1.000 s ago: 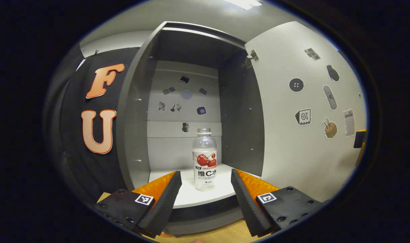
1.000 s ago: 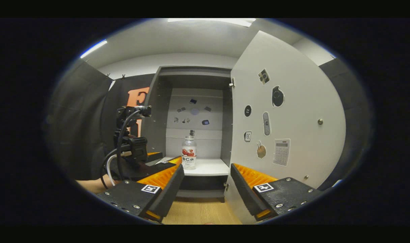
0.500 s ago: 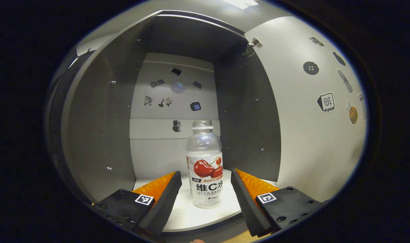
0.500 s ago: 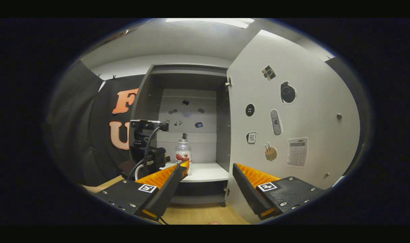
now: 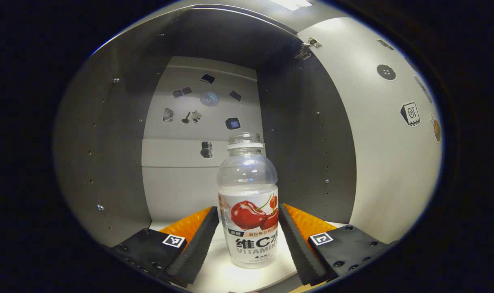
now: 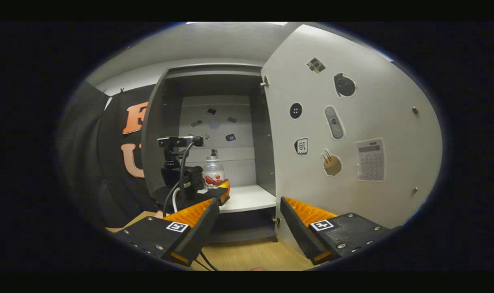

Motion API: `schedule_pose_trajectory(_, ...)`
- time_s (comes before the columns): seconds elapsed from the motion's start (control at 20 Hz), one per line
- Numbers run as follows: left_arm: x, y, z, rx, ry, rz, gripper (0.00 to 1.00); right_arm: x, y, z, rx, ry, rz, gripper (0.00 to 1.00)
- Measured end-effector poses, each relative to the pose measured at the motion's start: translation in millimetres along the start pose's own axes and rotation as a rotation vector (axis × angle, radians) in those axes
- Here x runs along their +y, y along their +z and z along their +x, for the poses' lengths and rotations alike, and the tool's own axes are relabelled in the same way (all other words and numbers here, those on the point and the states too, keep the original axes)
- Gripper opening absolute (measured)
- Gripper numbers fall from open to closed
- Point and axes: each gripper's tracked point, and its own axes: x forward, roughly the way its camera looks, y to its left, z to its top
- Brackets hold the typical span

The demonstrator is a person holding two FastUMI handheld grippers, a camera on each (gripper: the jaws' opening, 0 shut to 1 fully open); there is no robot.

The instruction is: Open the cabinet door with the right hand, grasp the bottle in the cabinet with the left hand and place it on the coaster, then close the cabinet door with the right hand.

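- Bottle (image 5: 249,203): upright, cap off, on the white cabinet shelf (image 5: 222,280); sits lower centre of the left gripper view, cherry label facing the camera.
- Left gripper (image 5: 248,234): jaws spread wide, one finger on each side of the bottle's lower body; right finger looks just beside the label, contact unclear, left finger has a visible gap.
- In the right gripper view the bottle (image 6: 213,175) shows small at centre left, partly behind the left gripper (image 6: 220,193) and its camera mast.
- Cabinet door (image 6: 353,134): swung open, takes the right half of that view, stickers on its inner face.
- Right gripper (image 6: 249,219): jaws wide, gripping nothing, at bottom centre, in front of the cabinet over the wooden floor (image 6: 251,256).
- Coaster: can't locate.
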Motion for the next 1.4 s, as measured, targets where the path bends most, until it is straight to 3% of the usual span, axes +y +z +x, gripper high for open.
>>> schedule_pose_trajectory(0.2,-1,-1,3,-0.005,-0.007,-0.019,0.92,-8,-7,-5,0.034,0.0,0.051,0.92)
schedule_pose_trajectory(0.6,-2,1,-6,-0.001,0.001,-0.024,0.81,-8,-1,-27,0.019,0.031,0.02,0.93)
schedule_pose_trajectory(1.05,-2,31,-75,-0.084,0.058,0.005,0.82,-1,6,-68,-0.015,0.123,-0.039,0.93)
schedule_pose_trajectory(1.4,-15,18,-145,-0.041,0.11,0.031,0.8,-4,7,-114,-0.036,0.217,-0.071,0.93)
